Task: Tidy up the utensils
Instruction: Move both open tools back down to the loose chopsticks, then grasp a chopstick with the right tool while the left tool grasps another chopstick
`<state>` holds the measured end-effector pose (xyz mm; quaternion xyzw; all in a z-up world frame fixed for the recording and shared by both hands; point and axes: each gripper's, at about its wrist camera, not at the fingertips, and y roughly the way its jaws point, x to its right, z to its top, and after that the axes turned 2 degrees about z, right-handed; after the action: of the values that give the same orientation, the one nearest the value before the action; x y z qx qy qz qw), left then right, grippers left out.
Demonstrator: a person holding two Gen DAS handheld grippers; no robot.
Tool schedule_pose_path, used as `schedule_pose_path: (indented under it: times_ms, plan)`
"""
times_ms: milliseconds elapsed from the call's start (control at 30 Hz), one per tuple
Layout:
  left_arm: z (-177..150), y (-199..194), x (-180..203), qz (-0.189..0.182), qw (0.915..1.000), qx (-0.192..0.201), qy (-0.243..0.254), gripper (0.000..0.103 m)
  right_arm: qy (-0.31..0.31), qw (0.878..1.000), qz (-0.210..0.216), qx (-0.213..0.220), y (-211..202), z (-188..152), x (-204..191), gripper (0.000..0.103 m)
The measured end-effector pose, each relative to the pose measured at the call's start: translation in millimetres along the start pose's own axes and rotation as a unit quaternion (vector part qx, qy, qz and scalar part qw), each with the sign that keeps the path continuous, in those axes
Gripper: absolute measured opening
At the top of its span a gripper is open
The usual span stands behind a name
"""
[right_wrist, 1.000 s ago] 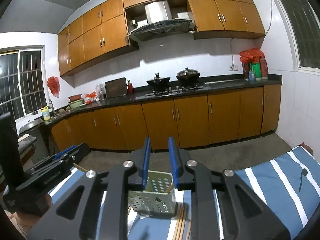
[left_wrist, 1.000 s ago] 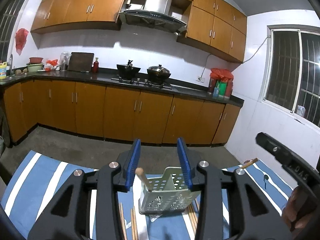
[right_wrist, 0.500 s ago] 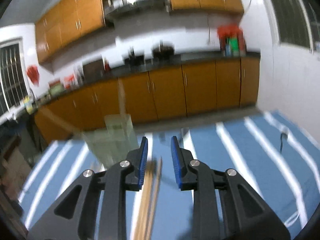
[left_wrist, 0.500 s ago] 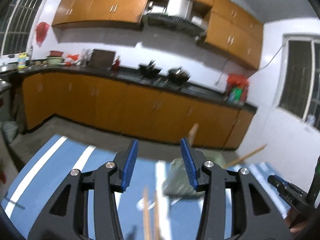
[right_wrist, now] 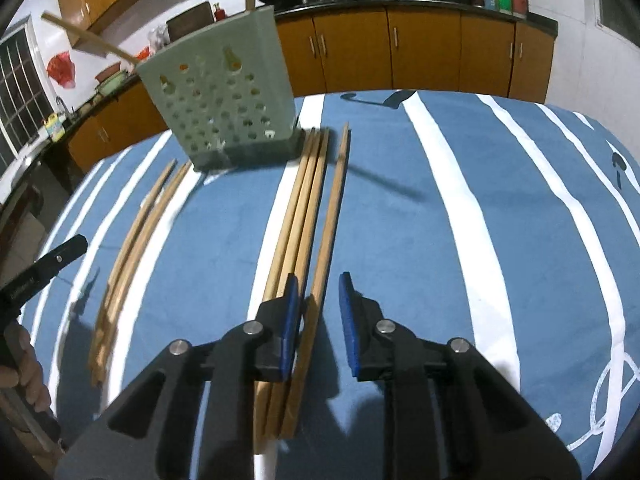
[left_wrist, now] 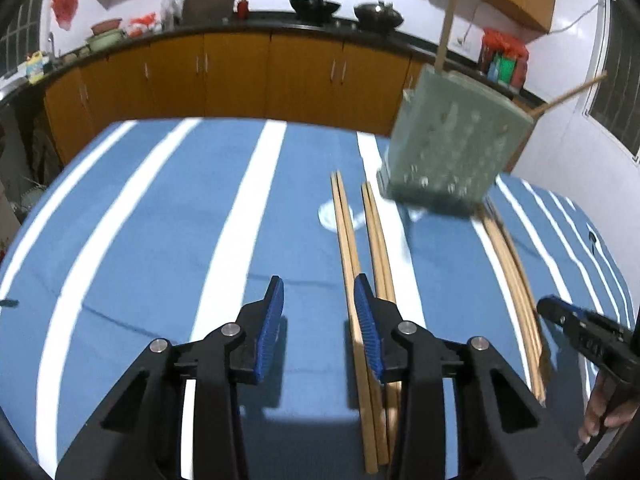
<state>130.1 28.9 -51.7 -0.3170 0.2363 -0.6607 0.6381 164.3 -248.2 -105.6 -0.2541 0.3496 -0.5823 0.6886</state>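
A pale green perforated utensil holder (left_wrist: 452, 148) stands on the blue striped cloth with two wooden sticks poking out of its top; it also shows in the right wrist view (right_wrist: 228, 92). Several wooden chopsticks (left_wrist: 360, 272) lie in pairs on the cloth in front of it. More chopsticks (right_wrist: 308, 232) lie in a bundle under my right gripper. My left gripper (left_wrist: 319, 306) is open and empty, its right finger just above a chopstick pair. My right gripper (right_wrist: 318, 308) is open, low over the single chopstick at the bundle's right.
The table carries a blue cloth with white stripes (left_wrist: 160, 240). Another chopstick group (left_wrist: 516, 276) lies at the right of the left wrist view. Orange kitchen cabinets (left_wrist: 240, 72) and a dark counter stand behind the table.
Both grippers have tilted down and dropped from level with the holder to low over the chopsticks on the cloth. The holder now sits farther ahead.
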Motion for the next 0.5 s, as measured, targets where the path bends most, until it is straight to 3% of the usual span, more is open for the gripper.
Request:
schedule_pose_path:
  times_ms: [100,200,500]
  plan:
    - [-3.5,3.7,2.7,-0.008,0.9999,-0.011,0.003,0.033,-0.005,1.0,-0.012,-0.005,4.4,0.0,-1.0,0.008]
    - [-9.0,5.3,4.9,-0.018,0.9996,-0.018,0.009,0.03,-0.006,0.999,-0.036,0.0,4.1,1.8,0.6,0.007]
    - [-16.3,10.3,14.0,-0.032,0.9985,-0.037,0.025,0.021,0.005,0.999,-0.044,0.001,2.1,2.3,11.6,0.007]
